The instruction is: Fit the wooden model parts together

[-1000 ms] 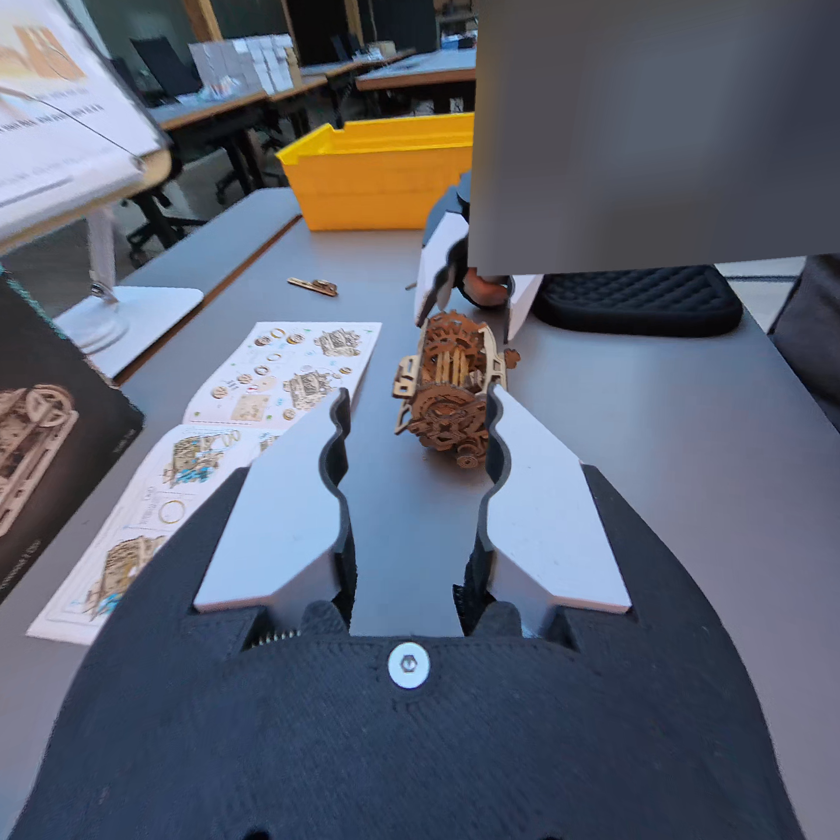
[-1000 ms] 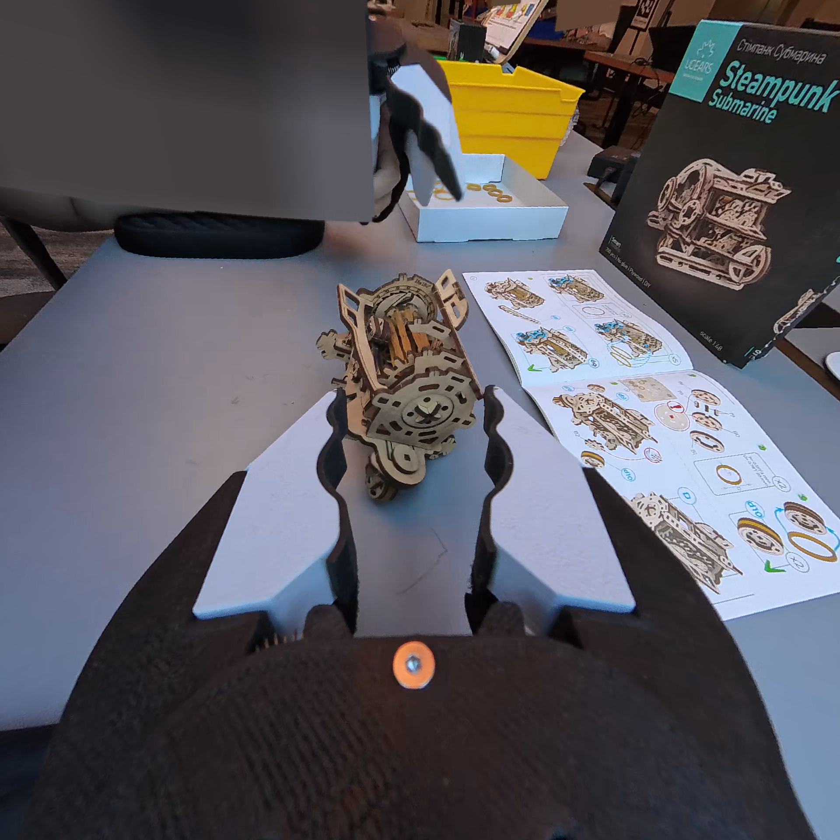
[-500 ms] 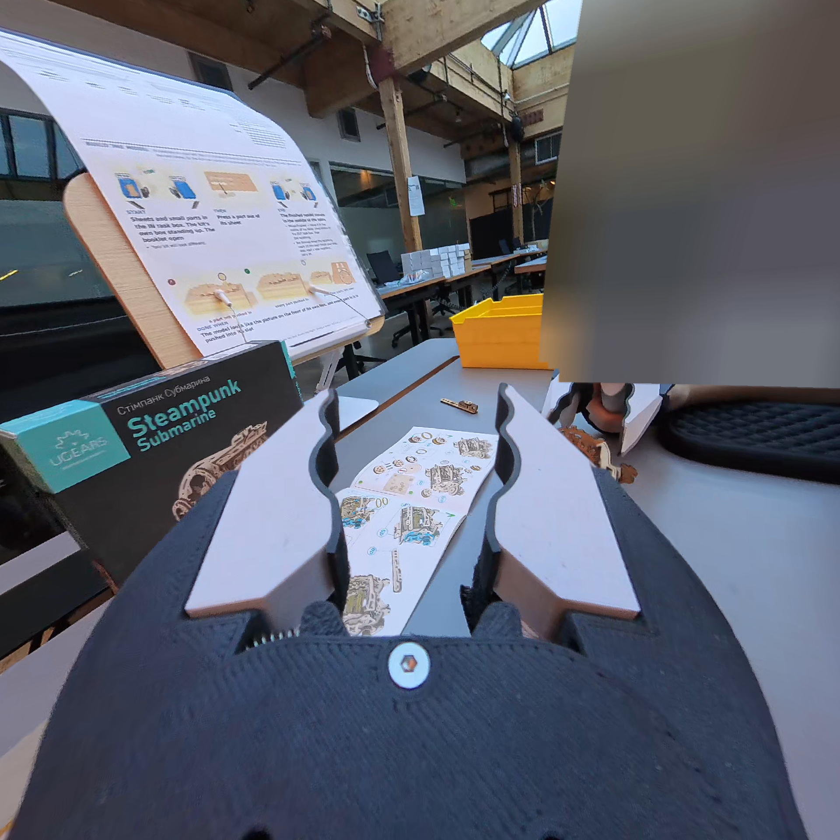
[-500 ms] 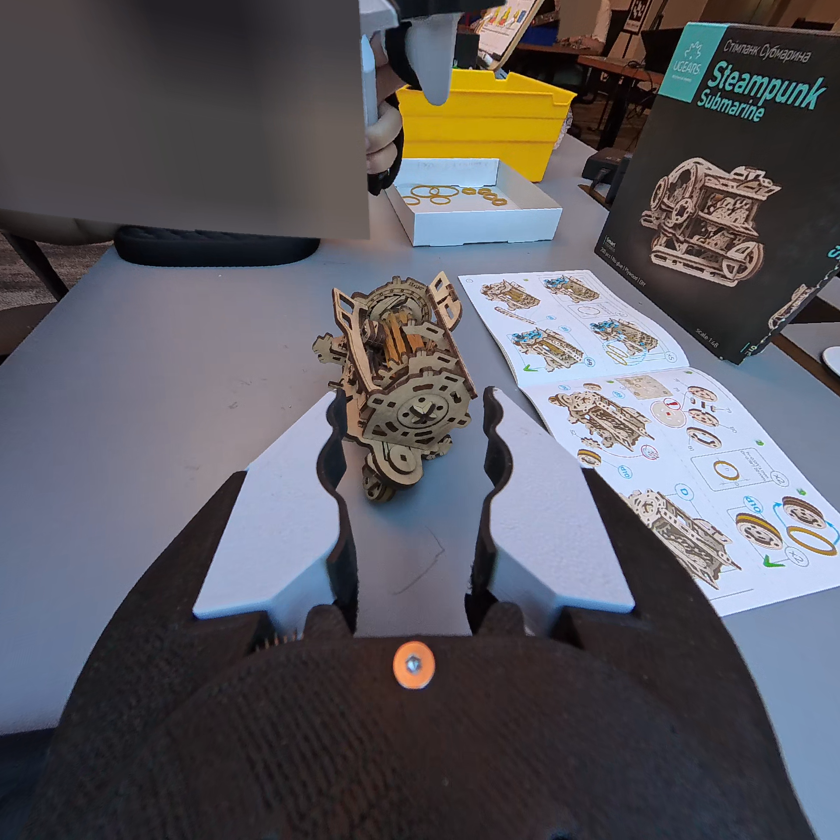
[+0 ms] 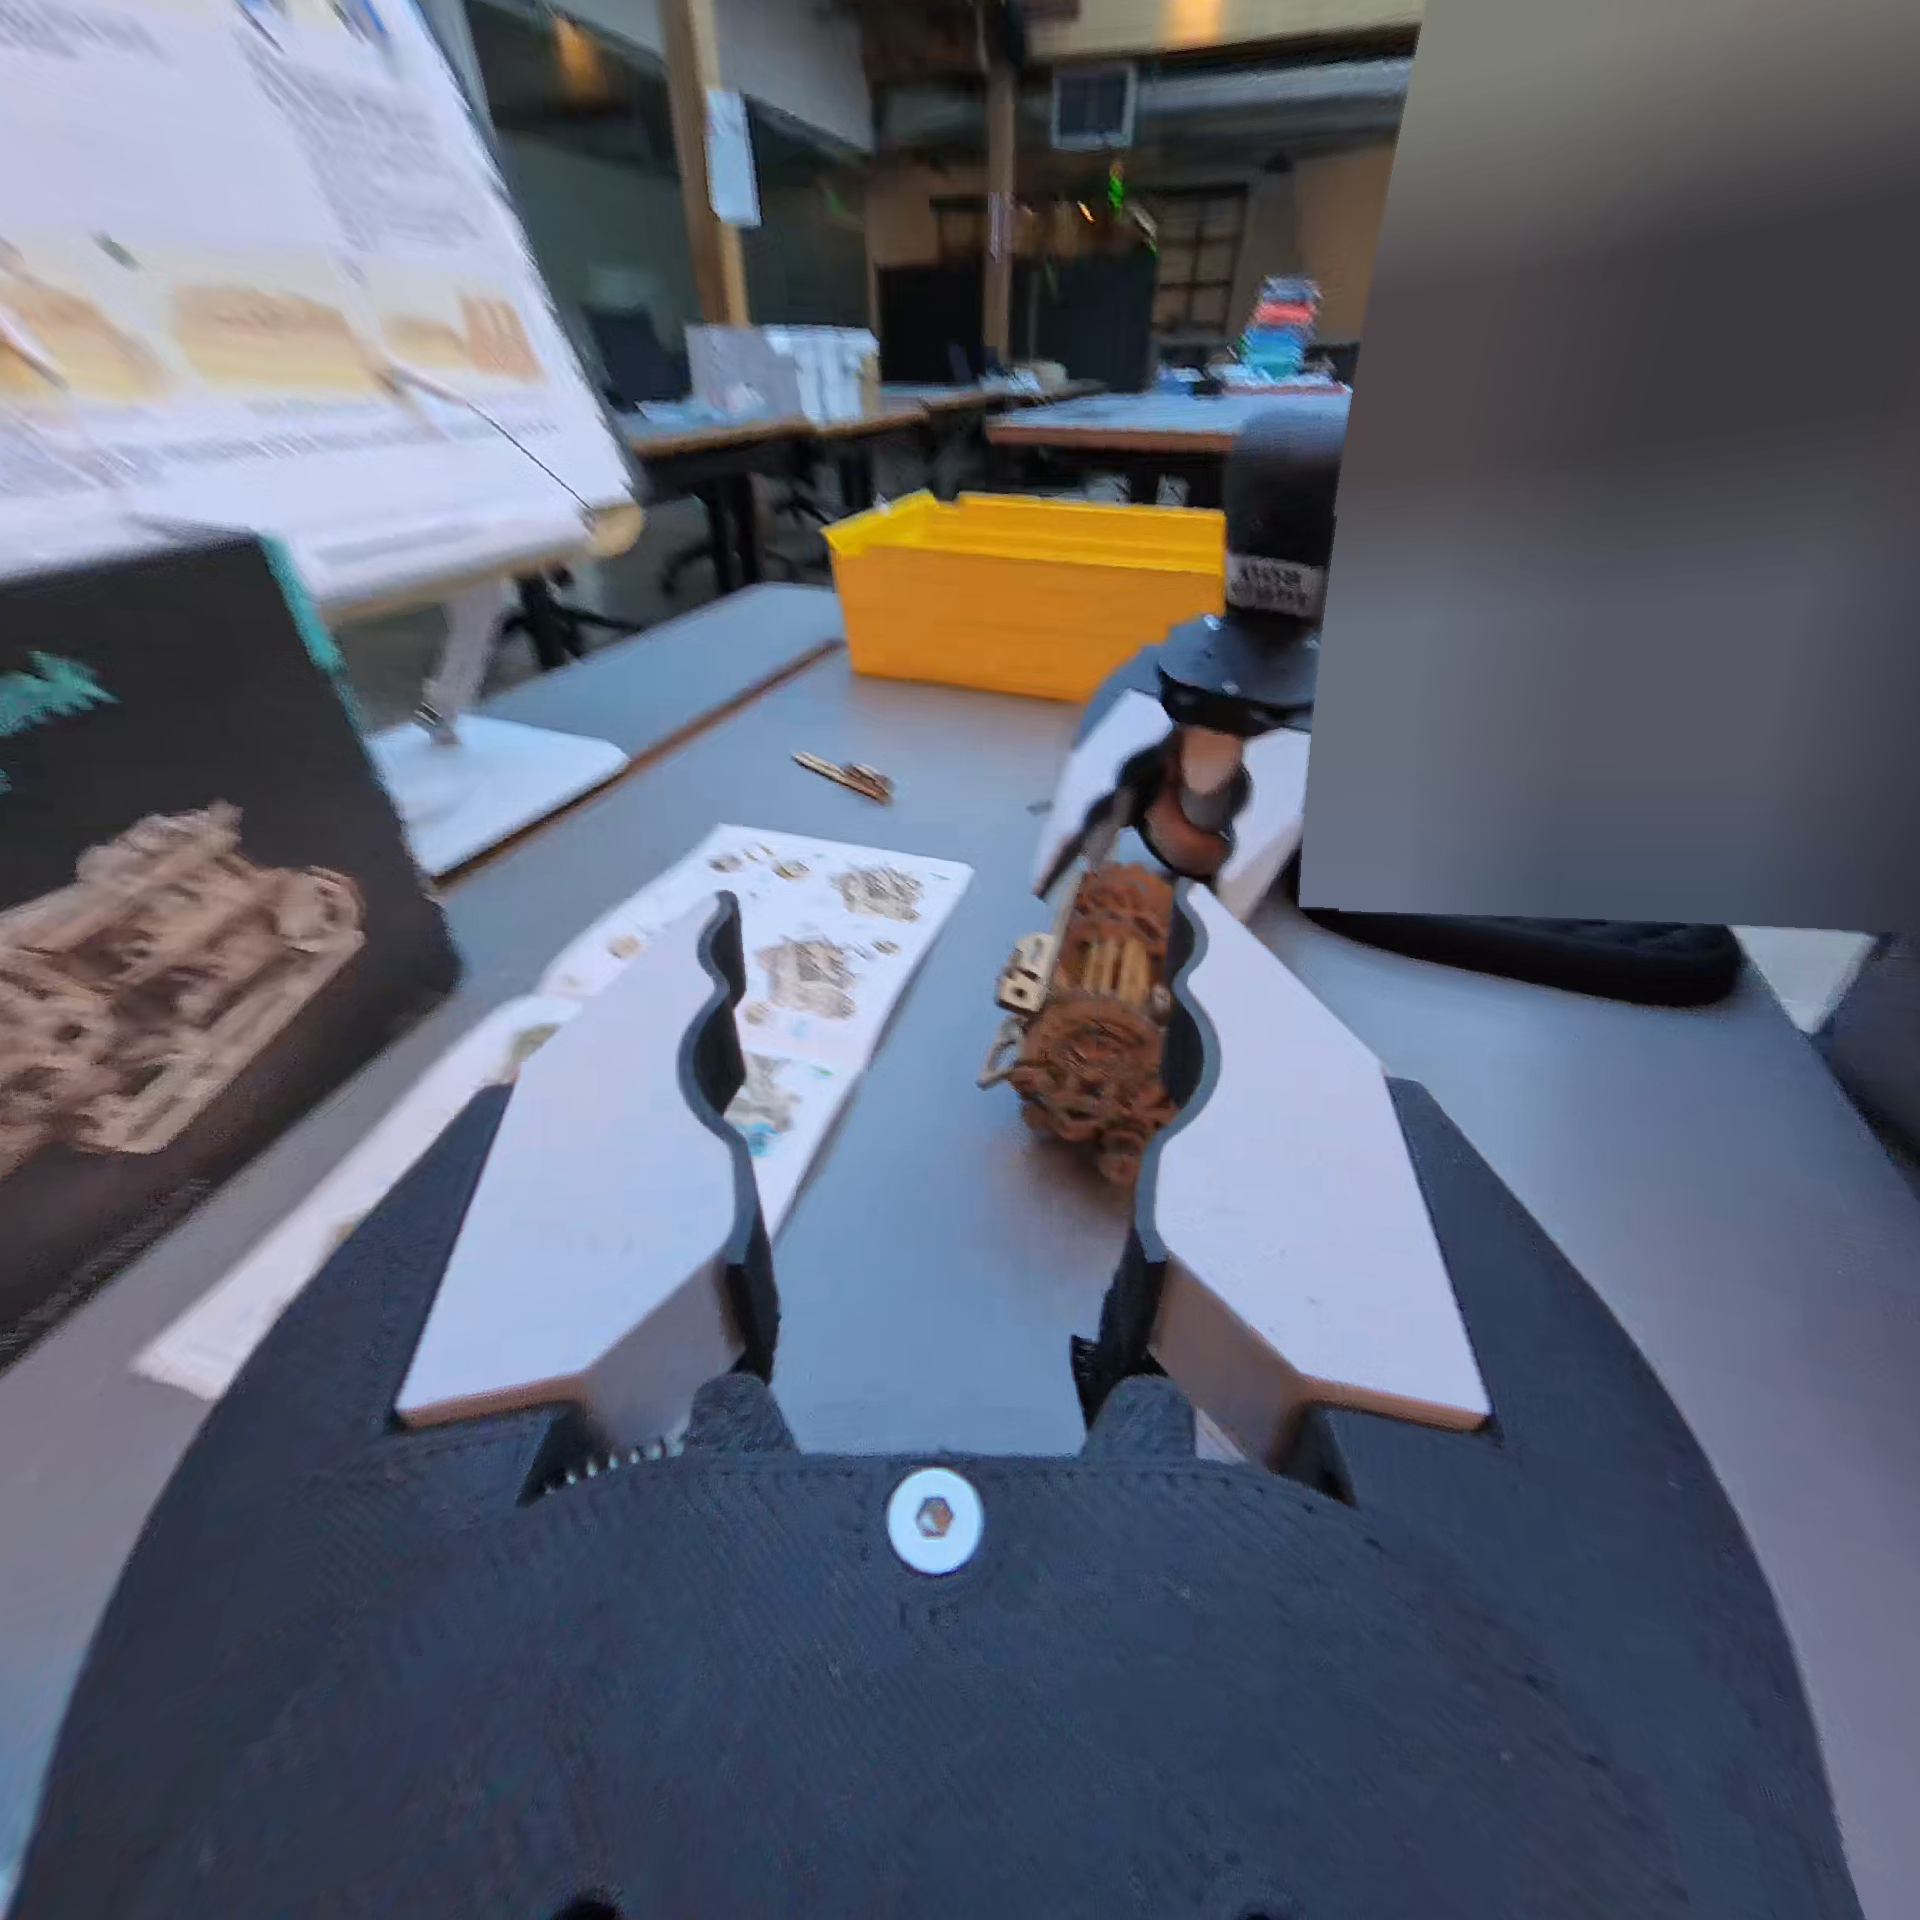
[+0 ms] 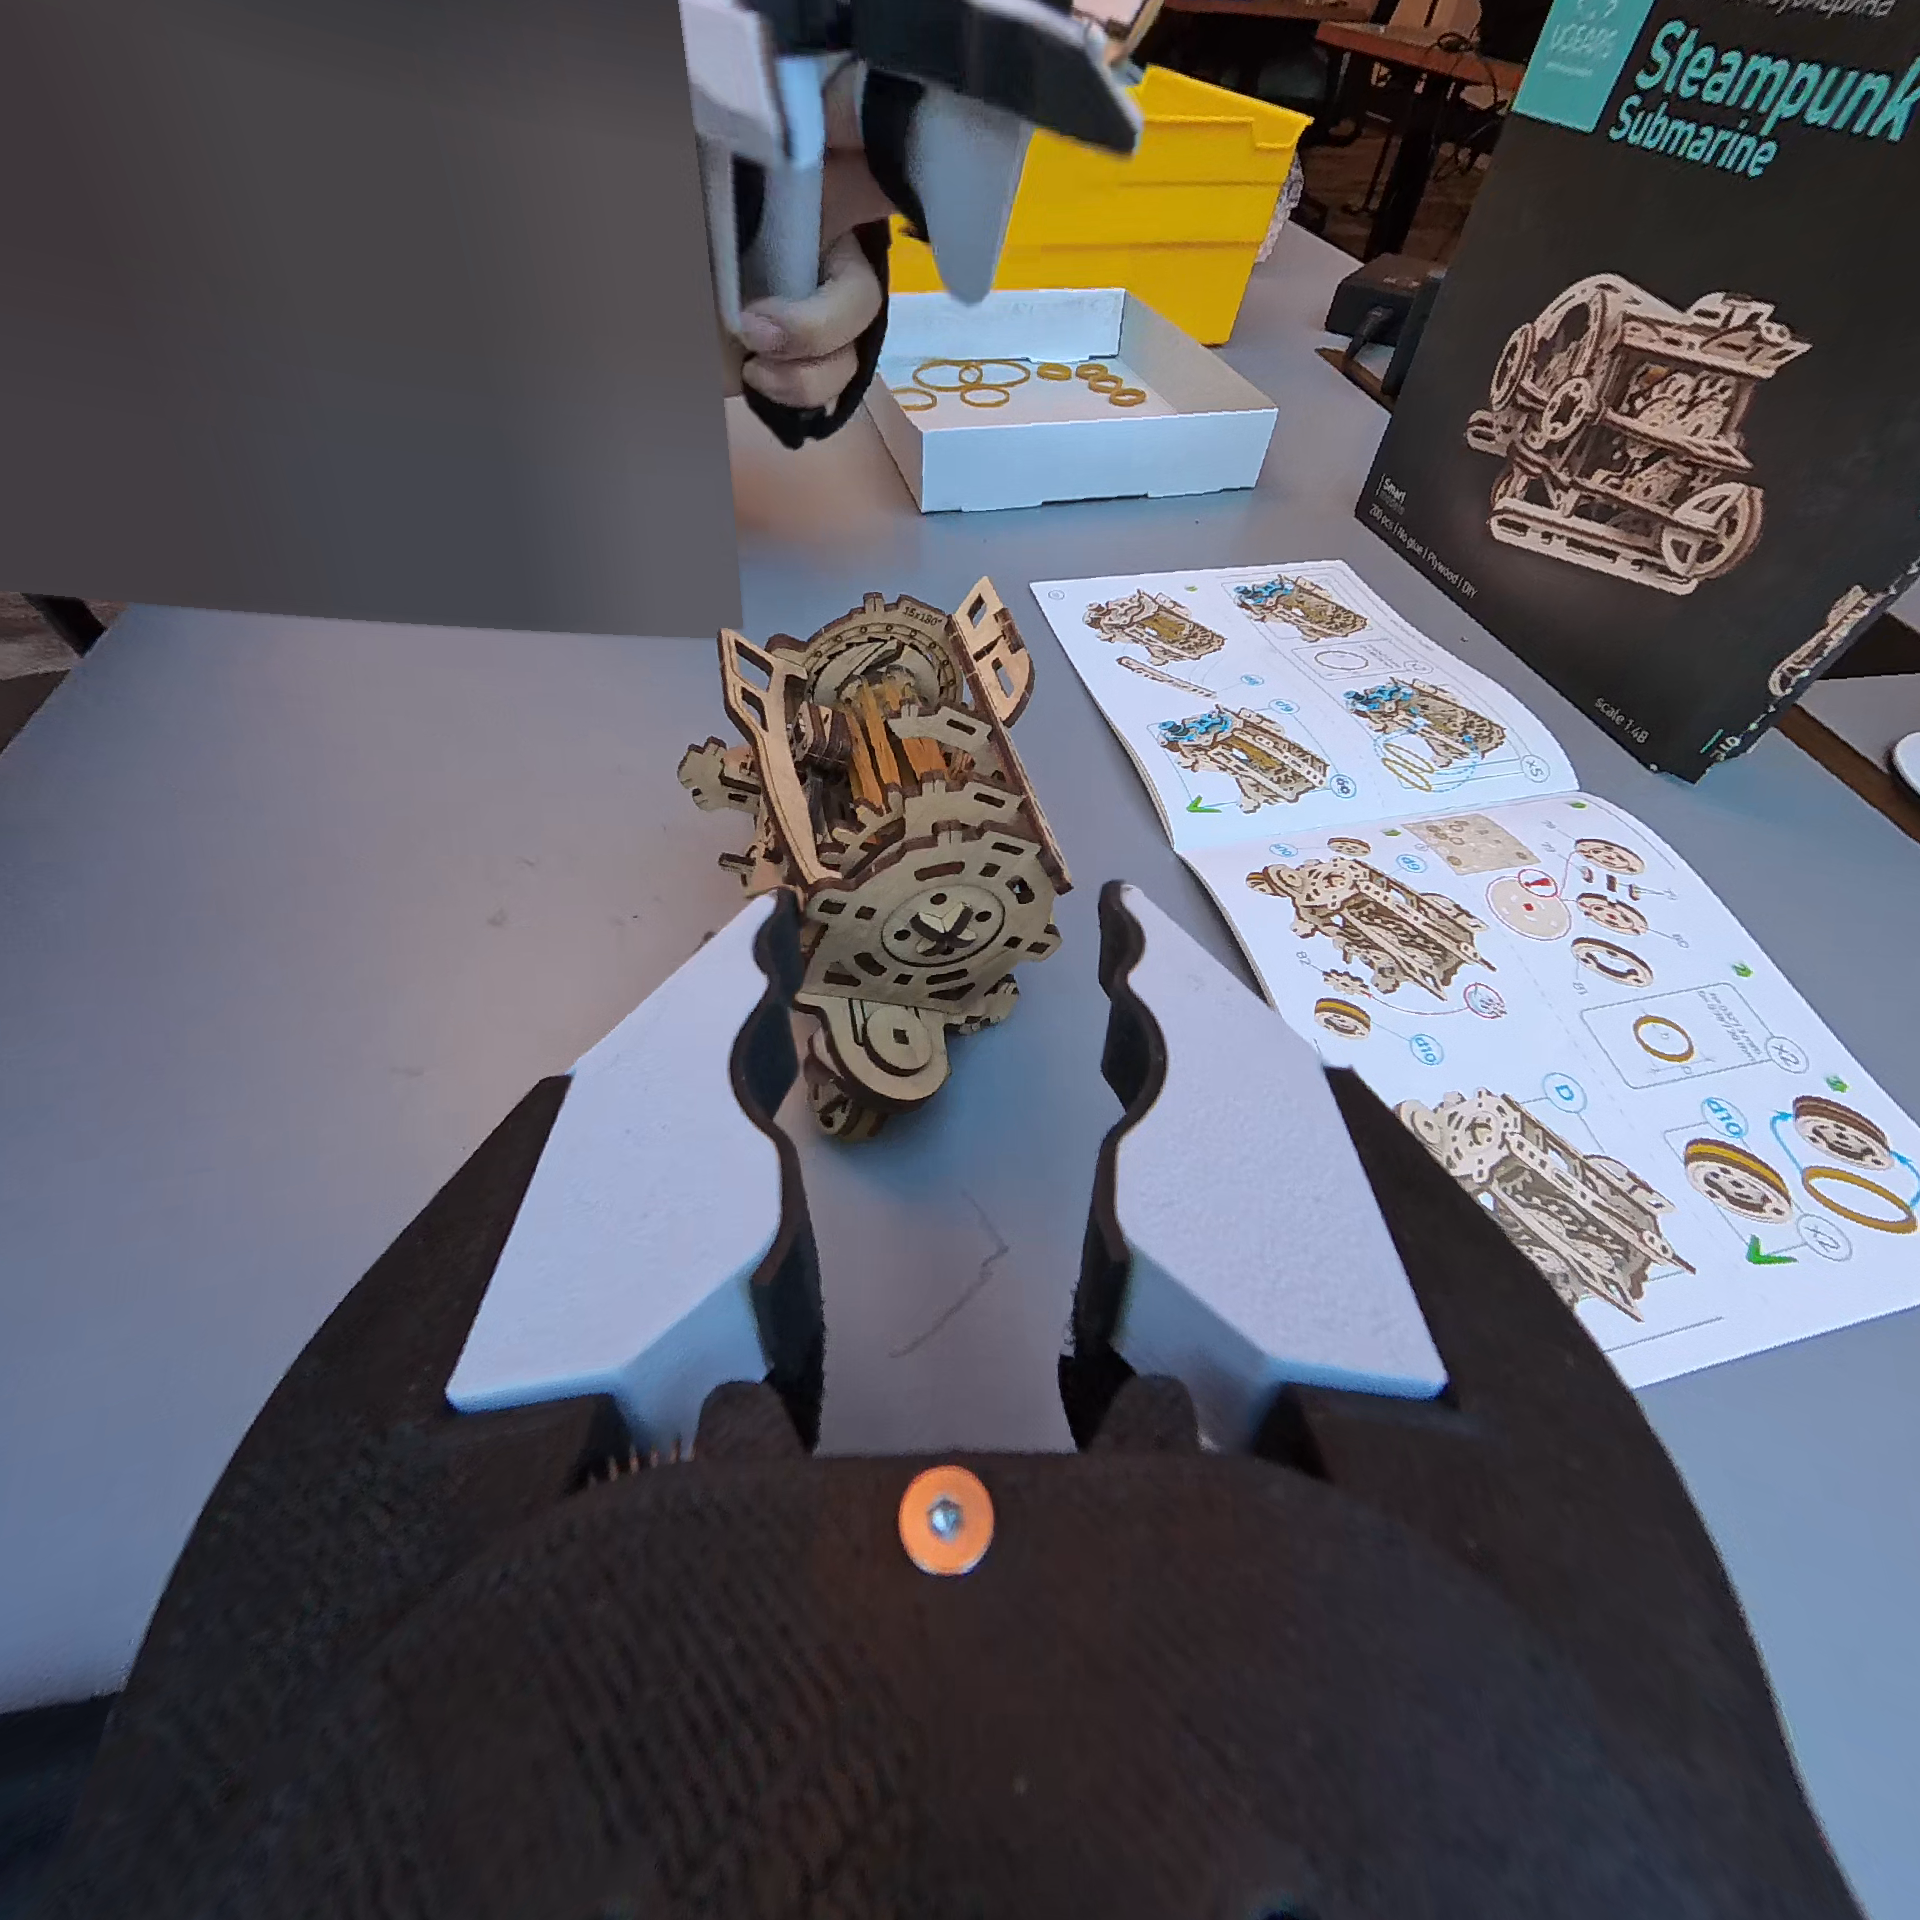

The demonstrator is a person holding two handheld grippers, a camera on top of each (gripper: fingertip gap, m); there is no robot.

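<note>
A partly built wooden gear model (image 6: 894, 831) lies on its side on the grey table (image 6: 312, 935). My right gripper (image 6: 945, 914) is open, low over the table, with its fingertips either side of the model's near end and not gripping it. My left gripper (image 5: 951, 935) is open and empty. The model (image 5: 1091, 1018) lies ahead of the left gripper, by its right finger (image 5: 1278, 1143). In the right wrist view the left gripper (image 6: 873, 281) hangs high beyond the model, held by a hand. The right gripper (image 5: 1169, 831) shows behind the model in the left wrist view.
An open instruction booklet (image 6: 1455, 935) lies beside the model, with the black kit box (image 6: 1662, 364) behind it. A white tray (image 6: 1081, 457) holds several rubber rings. A yellow bin (image 5: 1029, 592), a small wooden part (image 5: 842, 774), a black pad (image 5: 1507, 956) and a sheet stand (image 5: 260, 260) are around. The gap from one gripper's tips to the other's is roughly 15 cm.
My left gripper swung up and away to the left, then tilted back down towards the model. My right gripper has barely moved. Both stayed open.
</note>
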